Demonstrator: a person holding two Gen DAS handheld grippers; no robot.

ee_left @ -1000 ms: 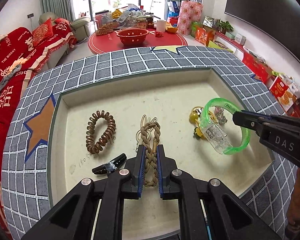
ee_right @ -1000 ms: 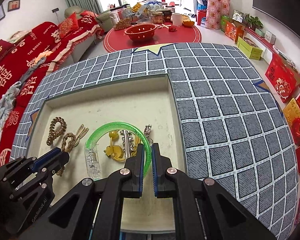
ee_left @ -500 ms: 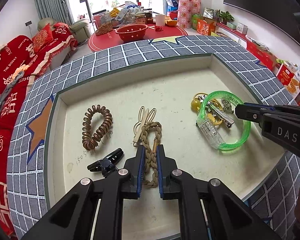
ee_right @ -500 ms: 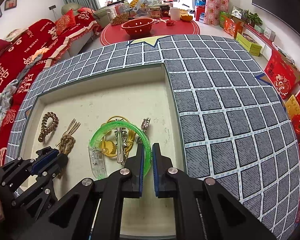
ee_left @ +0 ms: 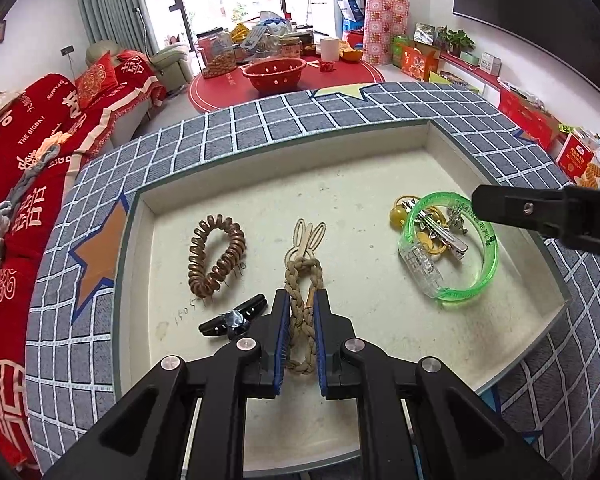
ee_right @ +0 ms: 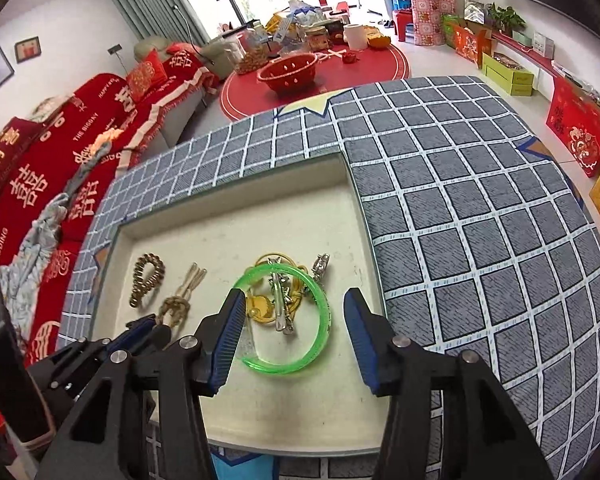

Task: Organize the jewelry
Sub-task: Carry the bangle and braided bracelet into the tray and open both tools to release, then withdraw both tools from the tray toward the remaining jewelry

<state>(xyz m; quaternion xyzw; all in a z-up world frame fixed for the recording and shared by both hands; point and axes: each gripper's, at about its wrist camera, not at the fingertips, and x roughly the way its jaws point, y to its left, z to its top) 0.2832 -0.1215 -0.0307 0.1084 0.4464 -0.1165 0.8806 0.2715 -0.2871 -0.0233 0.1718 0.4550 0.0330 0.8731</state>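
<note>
My left gripper (ee_left: 300,308) is shut on a tan braided bracelet (ee_left: 302,276) that lies on the floor of the cream tray (ee_left: 340,184). A beige rabbit-ear clip (ee_left: 308,236) lies under the braid's far end. My right gripper (ee_right: 294,298) hangs over the tray's right side and its jaws are opening. A green translucent bangle (ee_right: 324,320) lies flat below and between the jaws, and the pads do not touch it. Inside the bangle (ee_left: 488,256) rest a silver hair clip (ee_right: 282,304) and a yellow piece (ee_right: 260,308).
A brown spiral hair tie (ee_left: 216,256) and a black claw clip (ee_left: 234,316) lie in the tray's left part. The tray is sunk into a grey checked surface (ee_right: 480,240). A red sofa (ee_left: 28,152) stands to the left.
My right gripper was shut on the green bangle's rim and now stands open, with the bangle lying in the tray. The left gripper keeps its hold on the braid.
</note>
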